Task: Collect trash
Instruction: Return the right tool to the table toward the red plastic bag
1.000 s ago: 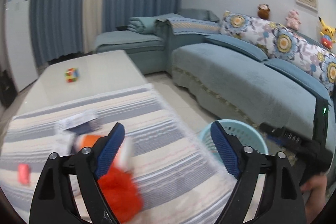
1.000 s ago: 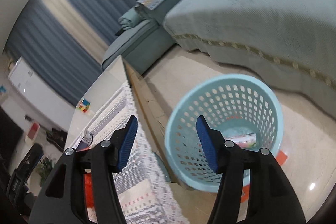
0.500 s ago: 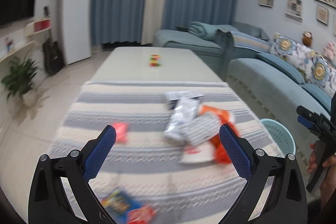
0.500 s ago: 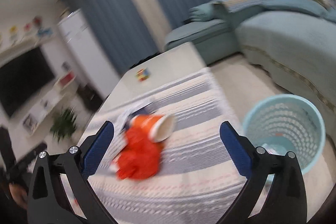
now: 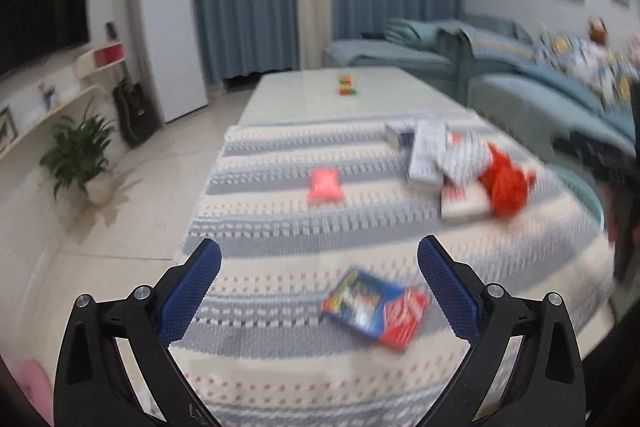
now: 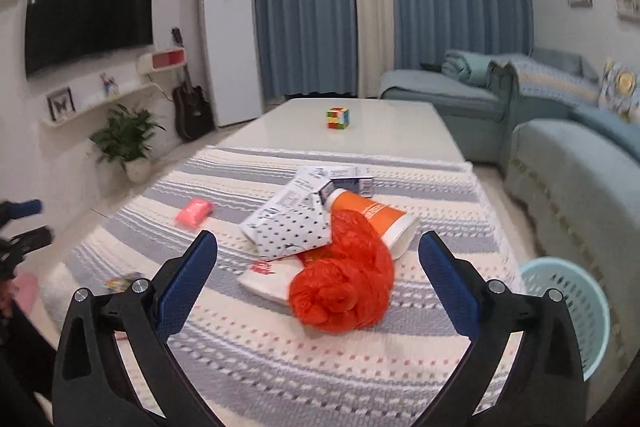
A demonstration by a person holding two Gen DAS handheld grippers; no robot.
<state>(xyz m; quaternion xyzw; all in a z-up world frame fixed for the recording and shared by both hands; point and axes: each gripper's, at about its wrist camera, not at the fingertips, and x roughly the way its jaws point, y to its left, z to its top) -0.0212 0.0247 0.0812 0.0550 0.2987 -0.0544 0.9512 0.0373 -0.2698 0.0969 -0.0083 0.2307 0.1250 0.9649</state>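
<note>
Trash lies on a striped cloth (image 6: 320, 355) over the coffee table. A crumpled red plastic bag (image 6: 344, 287) sits just ahead of my open right gripper (image 6: 318, 287), beside a dotted white box (image 6: 292, 223), an orange cup (image 6: 368, 213) and a flat white packet (image 6: 264, 275). A pink wrapper (image 6: 194, 211) lies to the left. In the left wrist view my open, empty left gripper (image 5: 318, 291) hovers over a blue-and-red snack packet (image 5: 376, 307); the pink wrapper (image 5: 326, 185) and red bag (image 5: 508, 187) lie beyond.
A light-blue mesh basket (image 6: 568, 311) stands on the floor right of the table. A colour cube (image 6: 338, 117) sits on the bare far tabletop. Blue sofas (image 6: 560, 155) run along the right; a plant (image 6: 126, 139), guitar and fridge stand at the left.
Both grippers have swung left from the basket and sofa side to face the trash on the cloth. The right gripper's jaws have opened wider.
</note>
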